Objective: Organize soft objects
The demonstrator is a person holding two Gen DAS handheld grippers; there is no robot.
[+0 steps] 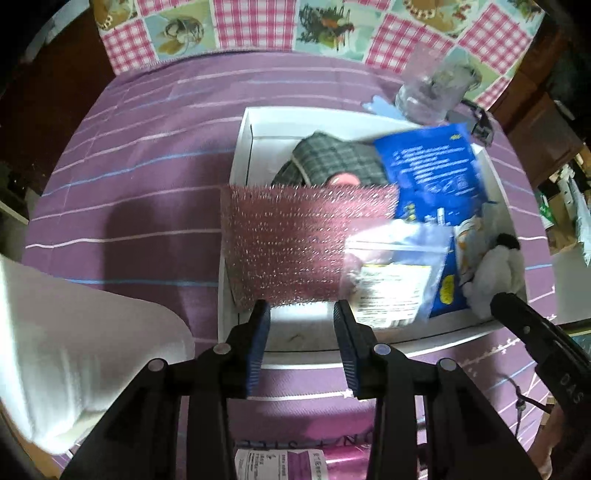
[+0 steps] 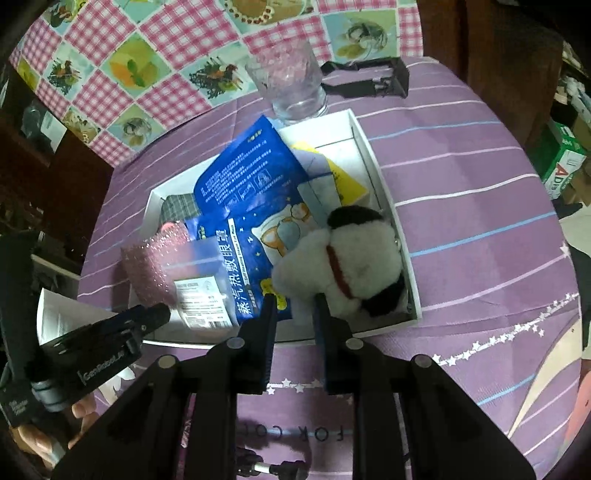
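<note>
A white box [image 1: 240, 155] [image 2: 384, 184] on the purple cloth holds soft things: a grey plaid cloth [image 1: 332, 158] [image 2: 177, 210], blue eye-mask packets [image 1: 432, 173] [image 2: 251, 206] and a black-and-white plush toy [image 1: 498, 269] [image 2: 354, 258]. A pink bubble-wrap pouch [image 1: 291, 243] [image 2: 155, 266] with a labelled clear bag [image 1: 391, 291] [image 2: 199, 299] lies over the box's left side. My left gripper [image 1: 301, 306] is open just behind the pouch's near edge. My right gripper [image 2: 295, 299] is open over the box's near wall, beside the plush toy.
A clear drinking glass [image 1: 432, 92] [image 2: 288, 81] stands just behind the box. A black clip-like object [image 2: 369, 77] lies beside it. A white foam-like sheet [image 1: 74, 325] lies at the left. A checked pink cloth [image 1: 258, 26] covers the far end.
</note>
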